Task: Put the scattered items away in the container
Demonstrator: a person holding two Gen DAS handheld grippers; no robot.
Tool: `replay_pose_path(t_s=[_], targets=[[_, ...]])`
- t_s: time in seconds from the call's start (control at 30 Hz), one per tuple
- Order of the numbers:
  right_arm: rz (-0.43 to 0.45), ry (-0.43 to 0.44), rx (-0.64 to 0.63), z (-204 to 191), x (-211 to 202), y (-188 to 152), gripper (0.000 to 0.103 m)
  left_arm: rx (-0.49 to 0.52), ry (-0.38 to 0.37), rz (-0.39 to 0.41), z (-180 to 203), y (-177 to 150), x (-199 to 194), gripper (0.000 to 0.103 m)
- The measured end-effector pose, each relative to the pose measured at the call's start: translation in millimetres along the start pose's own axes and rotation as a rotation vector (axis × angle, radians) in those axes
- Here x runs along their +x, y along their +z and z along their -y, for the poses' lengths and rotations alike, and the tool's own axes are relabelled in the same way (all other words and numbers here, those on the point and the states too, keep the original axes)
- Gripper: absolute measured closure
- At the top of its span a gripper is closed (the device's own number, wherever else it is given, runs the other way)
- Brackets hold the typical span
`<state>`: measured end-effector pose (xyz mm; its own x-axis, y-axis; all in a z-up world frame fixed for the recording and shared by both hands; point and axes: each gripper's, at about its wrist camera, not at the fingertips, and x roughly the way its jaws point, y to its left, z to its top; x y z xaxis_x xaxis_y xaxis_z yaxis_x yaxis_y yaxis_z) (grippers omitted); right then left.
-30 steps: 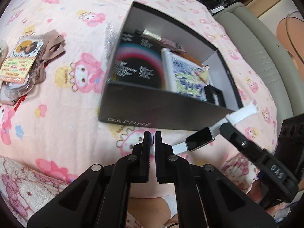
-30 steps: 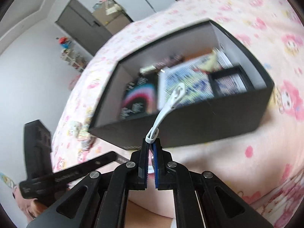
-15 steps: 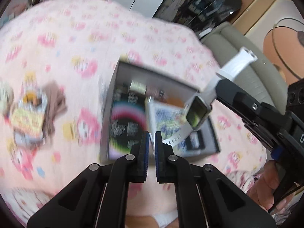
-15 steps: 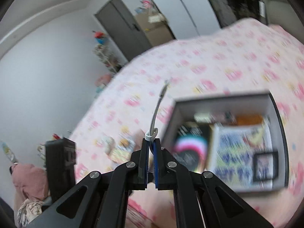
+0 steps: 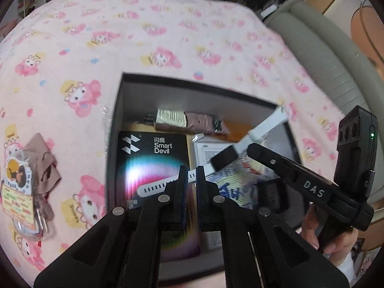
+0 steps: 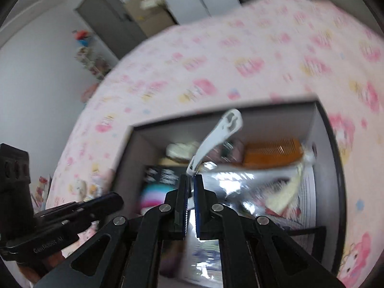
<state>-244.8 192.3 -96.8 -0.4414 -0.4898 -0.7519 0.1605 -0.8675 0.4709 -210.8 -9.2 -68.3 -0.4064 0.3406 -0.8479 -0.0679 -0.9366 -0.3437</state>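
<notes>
Both grippers have been carried over the box (image 5: 115, 129). The watch (image 5: 224, 159) is suspended above the contents, each strap end clamped by left gripper (image 5: 189, 176) and right gripper (image 6: 190, 187). If released unevenly, it may swing onto the right rim.

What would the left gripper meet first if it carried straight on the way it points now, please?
Probably the black Smart Devil package lying inside the box. The left gripper, shut on the white watch strap, points down into it; depth is hard to judge.
</notes>
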Motion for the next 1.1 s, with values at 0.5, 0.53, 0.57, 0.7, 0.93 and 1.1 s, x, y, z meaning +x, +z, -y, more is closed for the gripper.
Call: replay_pose_path(t_s=[0.5, 0.53, 0.57, 0.7, 0.93, 1.1], targets=[[-0.231, -0.126, -0.044, 34, 8, 1, 0.07, 0.039, 0.019, -0.286, 31, 9, 92, 0.09], [-0.256, -0.119, -0.012, 40, 15, 2, 0.07, 0.036, 0.023, -0.283, 32, 14, 94, 0.09], [-0.266, -0.111, 0.006, 42, 17, 4, 0.07, 0.033, 0.035, -0.278, 33, 18, 95, 0.09], [-0.277, -0.107, -0.007, 40, 27, 17, 0.07, 0.006, 0.091, -0.224, 28, 37, 96, 0.09], [-0.244, -0.138, -0.004, 43, 32, 28, 0.07, -0.006, 0.02, -0.198, 18, 33, 77, 0.083], [-0.227, -0.171, -0.021, 41, 35, 27, 0.07, -0.035, 0.044, -0.202, 10, 46, 91, 0.083]])
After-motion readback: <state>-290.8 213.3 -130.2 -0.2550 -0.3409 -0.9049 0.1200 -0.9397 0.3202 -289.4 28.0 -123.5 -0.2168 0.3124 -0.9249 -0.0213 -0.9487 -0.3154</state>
